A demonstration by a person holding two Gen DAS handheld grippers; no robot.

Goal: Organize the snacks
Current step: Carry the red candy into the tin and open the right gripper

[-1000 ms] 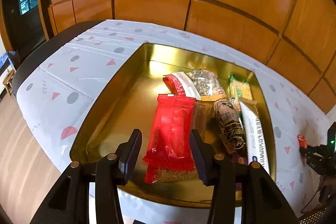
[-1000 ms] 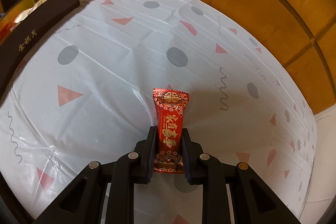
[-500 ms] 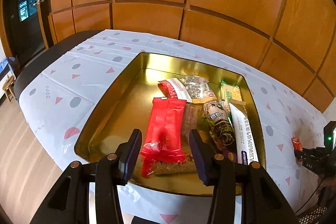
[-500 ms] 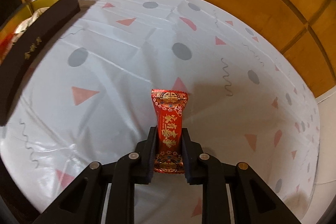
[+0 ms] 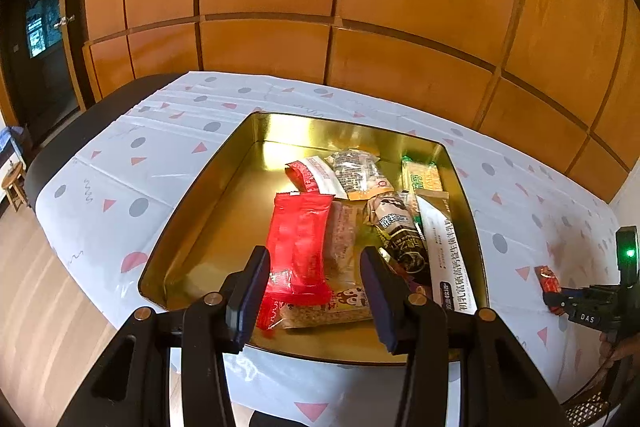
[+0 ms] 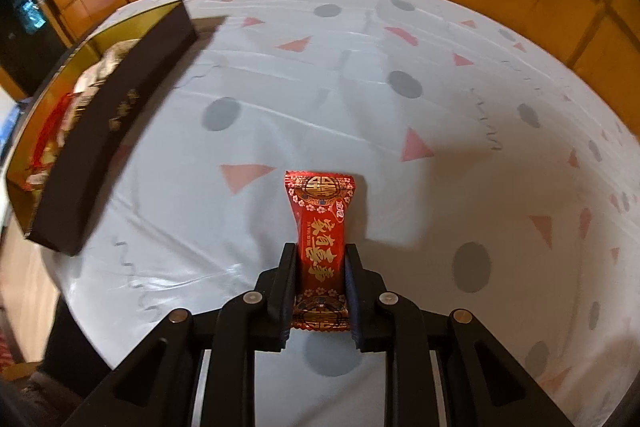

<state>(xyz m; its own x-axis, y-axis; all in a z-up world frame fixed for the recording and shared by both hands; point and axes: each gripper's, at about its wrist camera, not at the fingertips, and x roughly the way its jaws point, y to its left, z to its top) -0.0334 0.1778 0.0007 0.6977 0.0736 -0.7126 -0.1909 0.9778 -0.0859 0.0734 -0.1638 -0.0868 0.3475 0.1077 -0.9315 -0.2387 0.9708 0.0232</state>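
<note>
Red candy packet (image 6: 323, 241) clamped between right gripper (image 6: 320, 291) pads, above patterned tablecloth (image 6: 440, 147). Left gripper (image 5: 316, 291) partly open, empty, over gold tin (image 5: 224, 211) of snacks.

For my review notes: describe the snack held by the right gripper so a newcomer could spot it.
Look right of the gold tin, above the patterned tablecloth. The right gripper pinches a small red candy, the only snack outside the tin, printed with gold characters.
</note>
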